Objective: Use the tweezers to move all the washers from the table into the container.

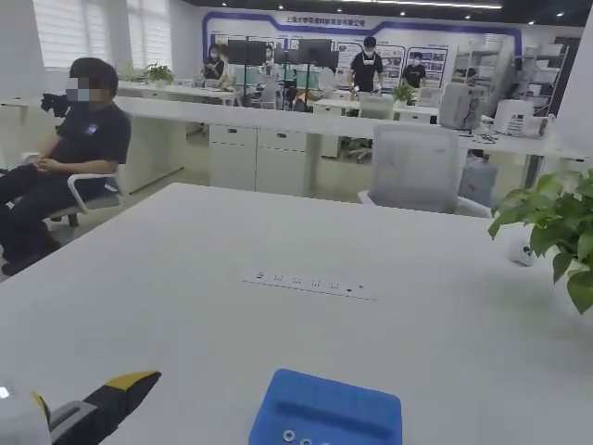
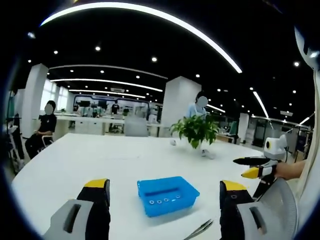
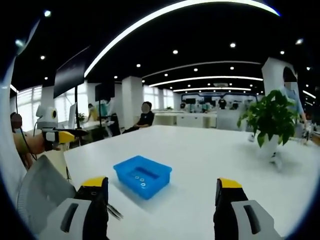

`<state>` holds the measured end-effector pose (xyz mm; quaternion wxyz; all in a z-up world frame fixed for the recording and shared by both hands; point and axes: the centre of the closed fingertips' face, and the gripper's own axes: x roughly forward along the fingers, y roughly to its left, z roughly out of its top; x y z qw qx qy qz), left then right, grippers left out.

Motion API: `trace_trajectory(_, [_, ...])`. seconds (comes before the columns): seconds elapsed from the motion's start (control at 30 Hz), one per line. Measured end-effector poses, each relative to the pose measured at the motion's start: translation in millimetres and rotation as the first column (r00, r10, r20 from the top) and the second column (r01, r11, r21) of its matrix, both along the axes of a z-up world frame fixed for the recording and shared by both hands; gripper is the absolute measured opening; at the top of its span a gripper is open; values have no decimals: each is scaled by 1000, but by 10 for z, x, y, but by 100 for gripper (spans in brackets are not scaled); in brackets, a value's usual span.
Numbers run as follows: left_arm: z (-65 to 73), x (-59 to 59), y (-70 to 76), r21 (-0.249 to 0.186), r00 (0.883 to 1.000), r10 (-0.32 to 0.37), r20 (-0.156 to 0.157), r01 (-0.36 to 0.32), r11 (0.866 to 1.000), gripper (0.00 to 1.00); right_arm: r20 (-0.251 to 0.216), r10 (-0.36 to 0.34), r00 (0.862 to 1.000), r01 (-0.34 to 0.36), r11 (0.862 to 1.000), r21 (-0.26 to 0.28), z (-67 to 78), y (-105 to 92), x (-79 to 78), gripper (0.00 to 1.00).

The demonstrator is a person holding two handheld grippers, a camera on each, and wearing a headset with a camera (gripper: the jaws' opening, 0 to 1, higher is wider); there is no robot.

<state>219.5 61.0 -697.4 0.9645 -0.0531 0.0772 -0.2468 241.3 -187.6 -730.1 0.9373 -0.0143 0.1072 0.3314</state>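
Container (image 1: 324, 408) cut by bottom edge; tweezers (image 2: 200, 229) partly cut off

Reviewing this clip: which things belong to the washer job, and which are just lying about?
Job: tweezers, washers, the blue container holding them.
Lying about: potted plant, socket strip in the table, office chair, seated person.

table (image 1: 185, 278) top seen open and flat across the middle and far left; socket strip (image 1: 310, 283) set flush at centre. blue container (image 1: 324, 408) placed near the front edge, open-topped, reachable from above. tweezers (image 2: 199, 230) laid flat near it, on its right in the left gripper view. potted plant (image 1: 556, 227) found overhanging the far right. right gripper (image 2: 241, 167) held raised, well apart from the container, jaws spread. left gripper (image 2: 165, 185) jaws spread, container seen ahead between them.
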Motion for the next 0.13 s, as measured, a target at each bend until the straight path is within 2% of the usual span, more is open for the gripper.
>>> trace_trajectory(0.07, [-34, 10, -6, -14, 1000, 3, -4, -3, 1000, 99, 3, -5, 1000, 5, 1000, 7, 12, -6, 9, 88])
trace_trajectory(0.13, [-86, 15, 0, -9, 1000, 7, -11, -8, 1000, 99, 29, -19, 999, 19, 1000, 0, 43, -32, 34, 91])
